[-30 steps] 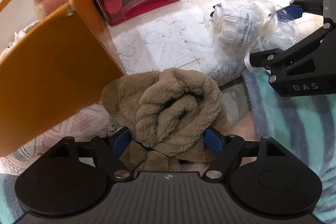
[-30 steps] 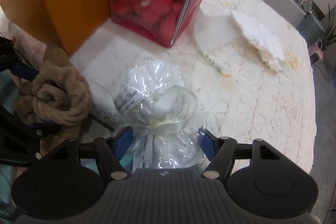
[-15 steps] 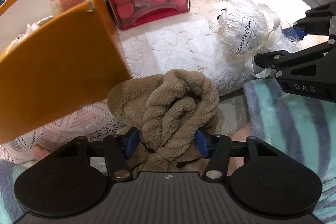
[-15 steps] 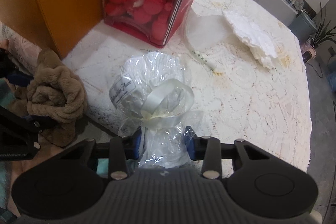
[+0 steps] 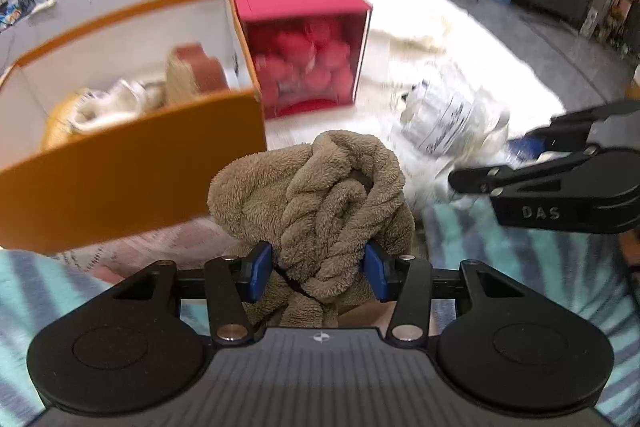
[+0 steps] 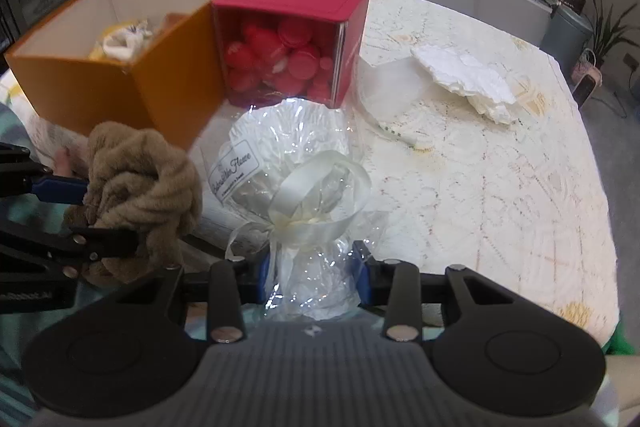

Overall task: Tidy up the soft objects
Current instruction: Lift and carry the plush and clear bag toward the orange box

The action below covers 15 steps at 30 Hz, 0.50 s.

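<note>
Lace-covered table [image 6: 500, 187]: L gripper [image 5: 318, 269] clamped on brown towel [image 5: 320, 195], R gripper [image 6: 316, 275] on cellophane-wrapped bundle [image 6: 288, 163].

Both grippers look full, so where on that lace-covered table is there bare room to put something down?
The widest bare stretch is the lace tablecloth on the right, in front of the crumpled white paper. A small patch lies between the red cube box and the cellophane-wrapped white bundle. The left is crowded: the orange open box and the brown plush towel.
</note>
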Each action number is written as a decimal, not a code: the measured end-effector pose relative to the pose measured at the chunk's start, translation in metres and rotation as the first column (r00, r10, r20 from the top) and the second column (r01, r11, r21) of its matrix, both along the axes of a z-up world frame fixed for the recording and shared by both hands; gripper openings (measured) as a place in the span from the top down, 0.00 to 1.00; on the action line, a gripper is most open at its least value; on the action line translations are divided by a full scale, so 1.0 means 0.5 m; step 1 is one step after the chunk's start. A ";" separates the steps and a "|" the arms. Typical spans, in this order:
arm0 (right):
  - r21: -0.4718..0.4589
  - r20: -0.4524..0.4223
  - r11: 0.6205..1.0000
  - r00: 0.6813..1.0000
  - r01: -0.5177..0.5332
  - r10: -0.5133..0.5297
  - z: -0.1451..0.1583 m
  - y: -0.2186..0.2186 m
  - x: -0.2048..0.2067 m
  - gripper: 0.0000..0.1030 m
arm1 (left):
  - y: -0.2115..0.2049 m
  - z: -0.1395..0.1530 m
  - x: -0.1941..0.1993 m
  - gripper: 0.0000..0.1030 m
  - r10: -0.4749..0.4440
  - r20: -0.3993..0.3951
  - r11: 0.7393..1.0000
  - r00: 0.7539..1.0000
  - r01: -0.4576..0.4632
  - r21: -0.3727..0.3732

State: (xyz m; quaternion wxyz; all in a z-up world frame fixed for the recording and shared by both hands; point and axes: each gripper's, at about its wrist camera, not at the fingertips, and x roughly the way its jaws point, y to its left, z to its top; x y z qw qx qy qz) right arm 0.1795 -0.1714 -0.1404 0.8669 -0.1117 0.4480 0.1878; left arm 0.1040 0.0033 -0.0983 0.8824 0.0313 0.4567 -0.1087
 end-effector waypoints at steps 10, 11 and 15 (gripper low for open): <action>0.118 0.069 0.992 0.997 -0.051 0.043 0.094 0.036 -0.037 0.62 | 0.049 0.109 -0.047 0.46 0.072 0.158 0.996 0.985 -0.061 -0.072; 0.134 0.078 0.989 0.996 -0.062 0.052 0.106 0.043 -0.038 0.62 | 0.059 0.123 -0.052 0.46 0.084 0.176 0.994 0.981 -0.071 -0.078; 0.185 0.100 0.977 0.991 -0.104 0.087 0.146 0.076 -0.033 0.62 | 0.111 0.168 -0.053 0.46 0.145 0.240 0.988 0.960 -0.128 -0.087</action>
